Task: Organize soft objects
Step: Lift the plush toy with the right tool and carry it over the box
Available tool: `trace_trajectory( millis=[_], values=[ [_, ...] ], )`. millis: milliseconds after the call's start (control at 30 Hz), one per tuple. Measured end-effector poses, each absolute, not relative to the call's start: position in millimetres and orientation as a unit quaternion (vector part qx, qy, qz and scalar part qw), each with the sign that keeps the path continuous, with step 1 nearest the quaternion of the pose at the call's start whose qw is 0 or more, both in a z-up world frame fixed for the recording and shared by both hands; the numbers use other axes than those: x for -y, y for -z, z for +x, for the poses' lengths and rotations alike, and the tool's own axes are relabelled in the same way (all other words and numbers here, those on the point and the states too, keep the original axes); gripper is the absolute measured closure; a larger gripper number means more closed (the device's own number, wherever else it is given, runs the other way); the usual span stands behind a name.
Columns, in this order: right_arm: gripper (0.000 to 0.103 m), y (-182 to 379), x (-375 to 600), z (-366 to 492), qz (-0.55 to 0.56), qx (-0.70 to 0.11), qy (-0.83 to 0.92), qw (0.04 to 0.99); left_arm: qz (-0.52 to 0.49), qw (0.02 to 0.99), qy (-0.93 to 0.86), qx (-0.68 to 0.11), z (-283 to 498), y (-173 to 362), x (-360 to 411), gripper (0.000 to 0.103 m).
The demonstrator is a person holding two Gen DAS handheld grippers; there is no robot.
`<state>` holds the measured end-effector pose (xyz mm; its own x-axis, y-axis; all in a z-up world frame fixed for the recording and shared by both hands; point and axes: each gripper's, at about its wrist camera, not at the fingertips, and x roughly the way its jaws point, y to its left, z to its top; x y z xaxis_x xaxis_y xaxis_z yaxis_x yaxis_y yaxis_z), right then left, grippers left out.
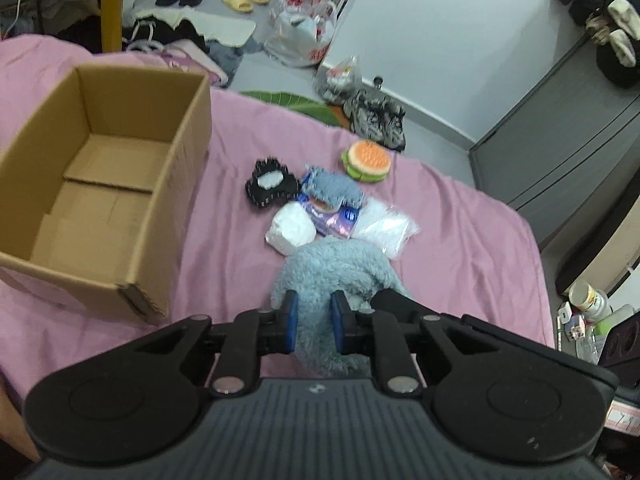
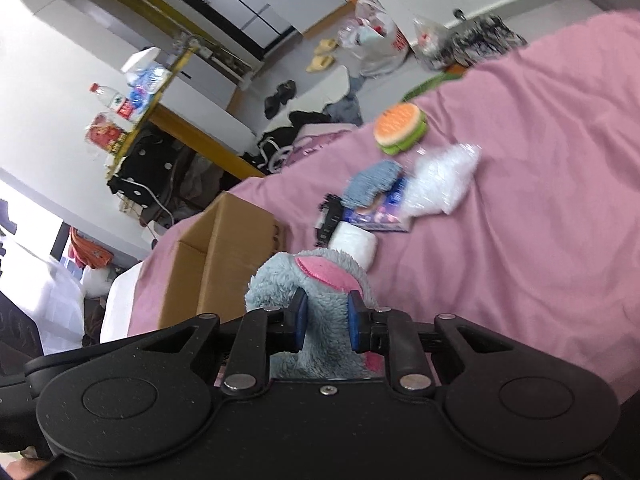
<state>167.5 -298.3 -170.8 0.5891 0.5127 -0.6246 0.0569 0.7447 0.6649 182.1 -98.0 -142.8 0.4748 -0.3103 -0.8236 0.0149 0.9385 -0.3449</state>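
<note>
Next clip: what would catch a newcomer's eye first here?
Both tongs, left and right, are shut on one fluffy blue plush, its pink patch visible in the right wrist view. To the left on the pink bedsheet sits an open cardboard box, nothing visible inside; beyond the plush lies a burger toy.

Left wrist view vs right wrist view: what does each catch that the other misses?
Only the left wrist view: the inside of the cardboard box, with nothing in it, and the grey cabinet. Only the right wrist view: the plush's pink ear patch and a water bottle on a shelf. Both: each gripper, left gripper and right gripper, clamps the blue-grey plush, and the burger toy lies on the pink sheet.
</note>
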Motion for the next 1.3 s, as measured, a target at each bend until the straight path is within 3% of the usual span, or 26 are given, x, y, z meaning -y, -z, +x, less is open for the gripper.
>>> trace_trajectory(
  millis=[633, 1300],
  values=[
    [0.083, 117, 230, 148, 0.298, -0.39, -0.184, 0.851, -0.171, 0.885, 0.067, -0.429, 136, 86, 26, 0.087],
    [0.083, 85, 166, 142, 0.265, -0.365, -0.195, 0.871, -0.209, 0.893, 0.066, -0.394, 125, 63, -40, 0.087]
  ],
)
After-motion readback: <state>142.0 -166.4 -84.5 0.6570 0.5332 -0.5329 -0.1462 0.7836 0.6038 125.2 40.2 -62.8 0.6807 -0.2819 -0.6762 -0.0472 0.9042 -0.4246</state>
